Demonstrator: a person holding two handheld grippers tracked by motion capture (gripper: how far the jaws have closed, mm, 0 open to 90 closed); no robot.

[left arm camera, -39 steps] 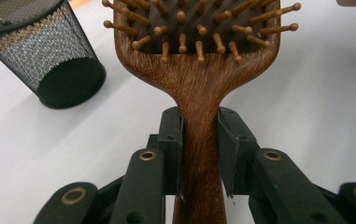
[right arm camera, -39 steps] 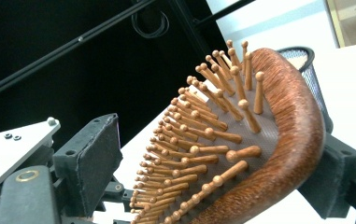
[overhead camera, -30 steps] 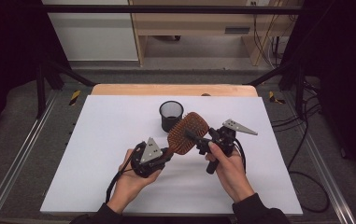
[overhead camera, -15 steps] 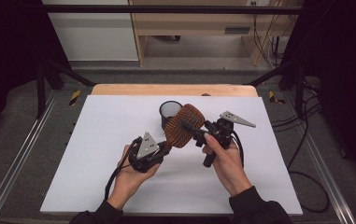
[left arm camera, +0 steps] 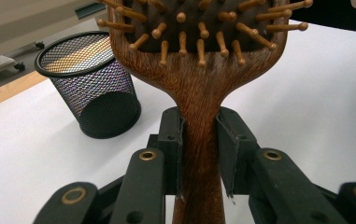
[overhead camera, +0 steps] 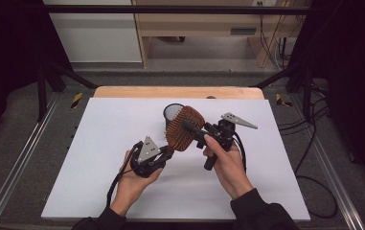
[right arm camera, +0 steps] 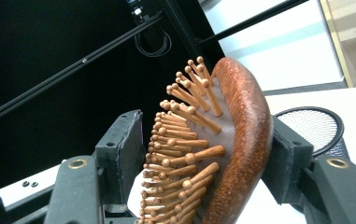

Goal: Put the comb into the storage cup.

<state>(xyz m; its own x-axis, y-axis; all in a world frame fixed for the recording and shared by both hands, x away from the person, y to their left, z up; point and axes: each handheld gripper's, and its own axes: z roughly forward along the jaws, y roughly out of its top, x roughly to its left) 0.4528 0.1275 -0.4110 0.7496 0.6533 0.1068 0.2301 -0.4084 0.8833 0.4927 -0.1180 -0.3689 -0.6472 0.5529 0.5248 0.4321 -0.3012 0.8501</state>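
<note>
A wooden hairbrush [overhead camera: 184, 128] with peg bristles is held above the white table [overhead camera: 98, 158], in front of a black mesh cup [overhead camera: 172, 111]. My left gripper [overhead camera: 167, 152] is shut on the brush's neck [left arm camera: 199, 135], one jaw on each side of the wood. My right gripper [overhead camera: 197, 132] clamps the brush head [right arm camera: 241, 140]: one pad presses the rounded back, the other meets the bristle tips. The cup [left arm camera: 89, 84] stands upright and empty just beyond the brush.
A wooden strip [overhead camera: 177, 92] runs along the table's far edge. Metal rails [overhead camera: 22, 163] flank the table. Cables [overhead camera: 314, 158] trail on the floor at the right. A shelf unit [overhead camera: 204, 24] stands behind.
Both grippers and the brush have moved away from the person toward the cup. The brush head now overlaps the cup in the high view.
</note>
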